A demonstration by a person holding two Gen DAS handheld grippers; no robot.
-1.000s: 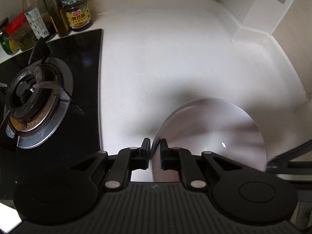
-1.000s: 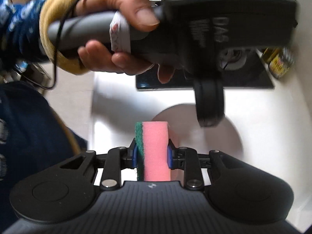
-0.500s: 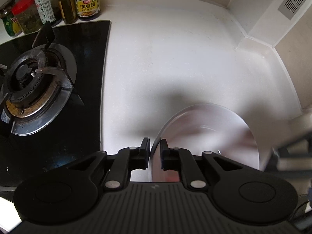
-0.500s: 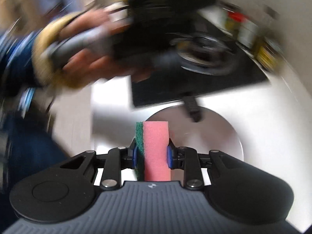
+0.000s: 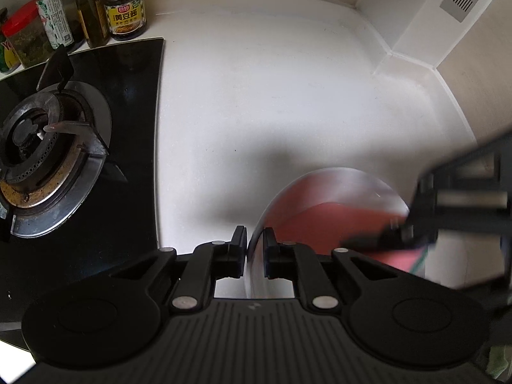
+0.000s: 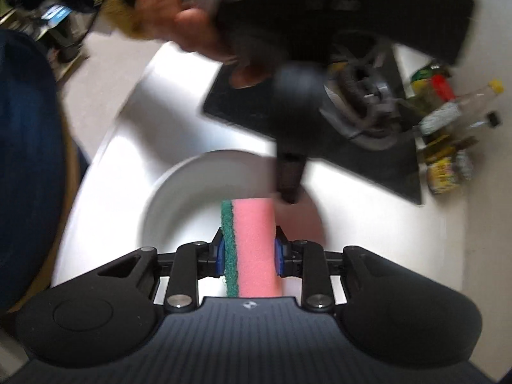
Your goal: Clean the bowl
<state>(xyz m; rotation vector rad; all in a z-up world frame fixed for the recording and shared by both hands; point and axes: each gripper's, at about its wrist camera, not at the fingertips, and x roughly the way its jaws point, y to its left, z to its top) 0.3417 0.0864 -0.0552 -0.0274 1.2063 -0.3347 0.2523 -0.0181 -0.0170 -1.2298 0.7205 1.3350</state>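
Note:
A shiny metal bowl (image 5: 336, 192) sits on the white counter; in the right wrist view it (image 6: 179, 198) looks white and blurred. My left gripper (image 5: 255, 249) is shut on the bowl's near rim. My right gripper (image 6: 249, 249) is shut on a pink sponge (image 6: 256, 243) with a green scouring side. The sponge is inside the bowl and shows pink in the left wrist view (image 5: 326, 227), under the blurred right gripper (image 5: 400, 233). In the right wrist view the left gripper (image 6: 288, 172) reaches down onto the bowl's far rim.
A black glass hob (image 5: 134, 147) with a gas burner (image 5: 35, 147) lies left of the bowl. Jars and bottles (image 5: 124, 9) stand at the back left. White wall panels with vents (image 5: 416, 16) close off the back right corner. The person's hand (image 6: 198, 19) holds the left gripper.
My right gripper has moved the sponge down into the bowl, where it now shows in the left wrist view. The left gripper keeps its hold on the rim.

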